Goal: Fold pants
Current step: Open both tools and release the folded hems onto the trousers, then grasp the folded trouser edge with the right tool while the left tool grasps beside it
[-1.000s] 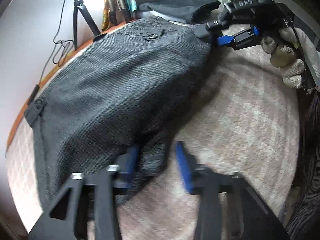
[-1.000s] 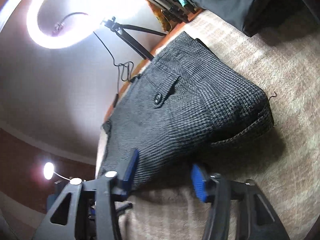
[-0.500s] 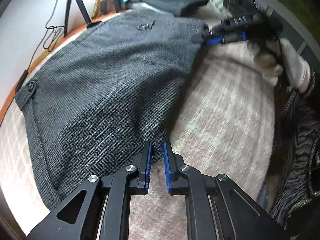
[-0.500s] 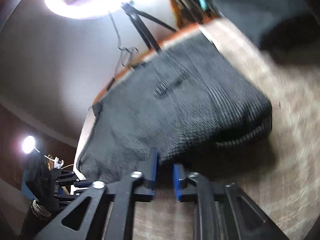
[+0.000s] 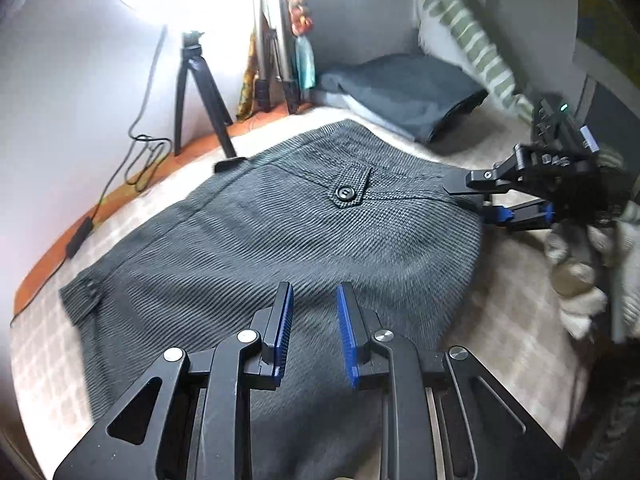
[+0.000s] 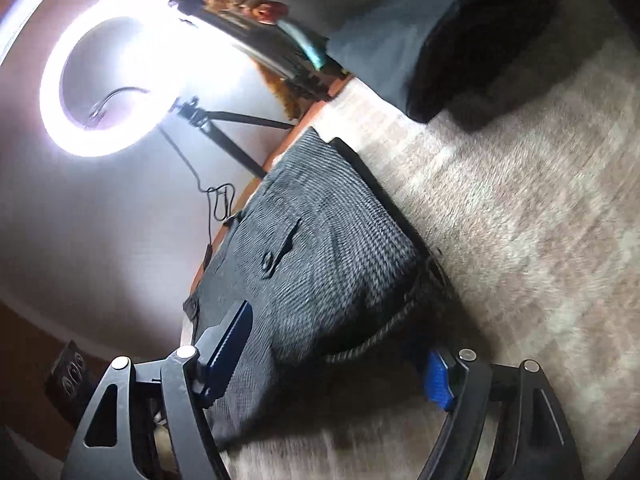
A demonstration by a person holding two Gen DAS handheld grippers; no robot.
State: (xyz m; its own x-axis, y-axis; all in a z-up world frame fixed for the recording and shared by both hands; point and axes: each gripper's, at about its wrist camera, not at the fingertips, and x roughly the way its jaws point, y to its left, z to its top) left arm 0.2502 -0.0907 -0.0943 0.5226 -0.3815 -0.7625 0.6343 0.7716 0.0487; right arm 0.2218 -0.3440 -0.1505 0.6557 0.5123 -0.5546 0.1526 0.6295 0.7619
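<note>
Two grippers are working around one folded bundle: the pants [image 5: 272, 248] are lying in a compact grey rectangle on the bed [image 5: 500, 344], pocket flap and button facing up, one long edge running along the bed's wall-side edge where an orange strip of frame is showing. That placement looks deliberate, since it is keeping the stack square and away from the other folded dark garment [image 5: 404, 92] sitting at the far corner by the striped pillow [image 5: 464, 36].

The left gripper [image 5: 313, 332] is hovering over the near edge of the pants with its blue-padded fingers [image 5: 282, 324] parted by a moderate gap and nothing between them; whether the tips are brushing the cloth I cannot tell.

The right gripper [image 6: 338, 354] is spreading its fingers [image 6: 226, 350] wide across the thick folded corner (the one where the layered hems are showing). One finger is lying over the top of the fabric, the other sitting low beside the fold on the bed cover, and neither is pinching anything. In the left wrist view, that same gripper's upper finger seems to be resting on the pants' far right corner. I judge both are either smoothing the finished fold or lining up for one more.
</note>
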